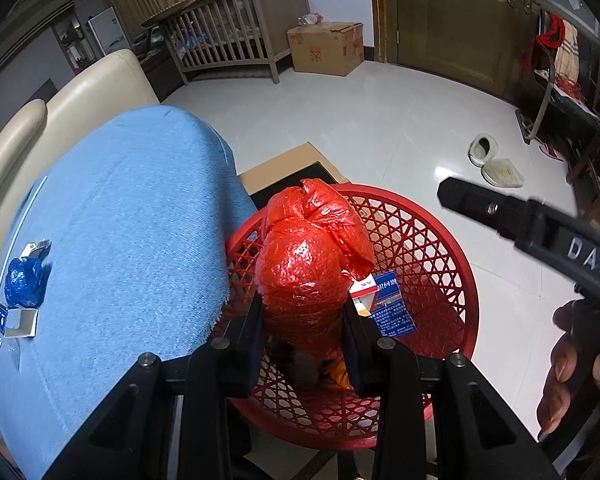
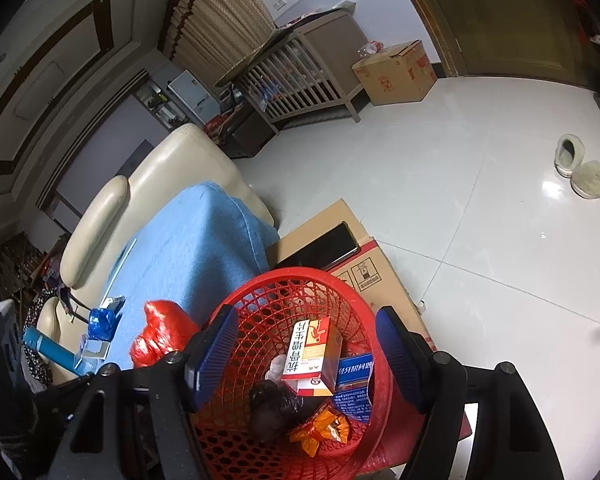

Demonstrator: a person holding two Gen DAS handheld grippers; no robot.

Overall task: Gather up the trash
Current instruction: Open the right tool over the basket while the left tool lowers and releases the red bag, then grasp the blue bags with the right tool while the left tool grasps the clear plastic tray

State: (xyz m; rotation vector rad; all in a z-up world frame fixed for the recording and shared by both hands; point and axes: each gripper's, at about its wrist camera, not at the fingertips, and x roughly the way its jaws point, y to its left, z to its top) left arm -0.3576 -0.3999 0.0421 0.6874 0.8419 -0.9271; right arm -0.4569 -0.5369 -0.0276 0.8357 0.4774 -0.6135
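Observation:
My left gripper [image 1: 305, 316] is shut on a crumpled red plastic bag [image 1: 312, 256] and holds it above the red lattice basket [image 1: 432, 240]. The same bag shows in the right wrist view [image 2: 160, 334], beside the basket's left rim. My right gripper [image 2: 304, 344] is open and empty, hovering over the basket [image 2: 260, 292]. Inside lie a white and red box [image 2: 312, 356], a blue packet [image 2: 354, 376], a dark bag [image 2: 274, 404] and an orange wrapper [image 2: 324, 432]. A blue crumpled bag [image 1: 23, 282] and a small white box [image 1: 20, 322] lie on the blue cloth [image 1: 132, 232].
The basket stands on a cardboard box [image 2: 380, 272] with a black phone [image 2: 320, 250] on it. A cream sofa [image 2: 160, 176] lies under the blue cloth. Slippers [image 2: 584, 170], a crib [image 2: 300, 84] and a carton [image 2: 396, 72] stand on the white tiled floor.

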